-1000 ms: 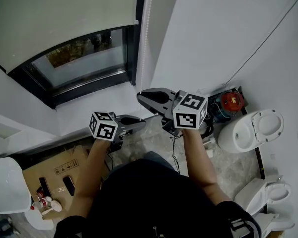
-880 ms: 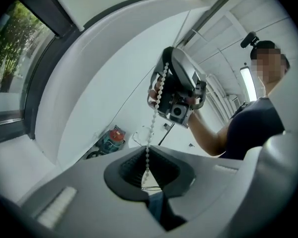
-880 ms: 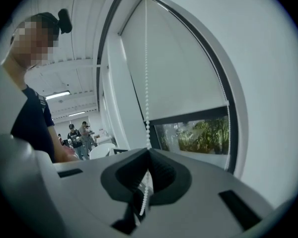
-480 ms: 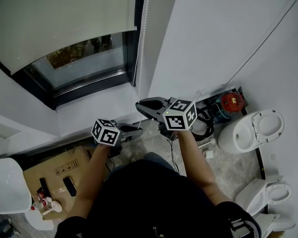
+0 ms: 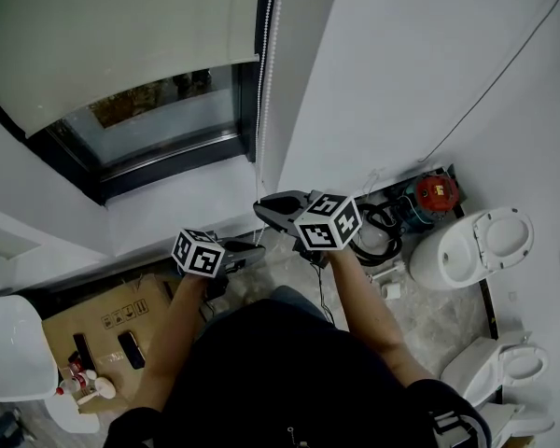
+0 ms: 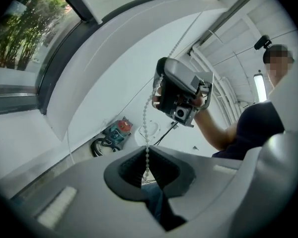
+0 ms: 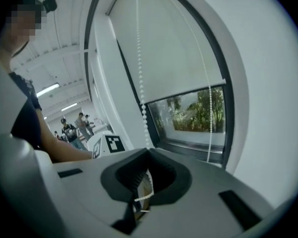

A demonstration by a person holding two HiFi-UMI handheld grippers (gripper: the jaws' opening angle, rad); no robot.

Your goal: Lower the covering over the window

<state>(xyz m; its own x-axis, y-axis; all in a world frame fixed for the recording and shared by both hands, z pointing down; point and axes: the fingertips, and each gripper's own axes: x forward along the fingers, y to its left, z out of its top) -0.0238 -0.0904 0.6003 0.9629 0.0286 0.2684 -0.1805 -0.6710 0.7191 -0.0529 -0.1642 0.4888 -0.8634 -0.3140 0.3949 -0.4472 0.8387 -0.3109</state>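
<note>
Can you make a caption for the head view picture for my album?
Left gripper and right gripper clamp the bead chain beside a window with its roller blind partly lowered.

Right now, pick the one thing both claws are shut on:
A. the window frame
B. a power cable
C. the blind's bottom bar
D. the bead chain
D: in each gripper view the bead chain runs straight down into closed jaws, those of the left claw and those of the right claw.
</note>
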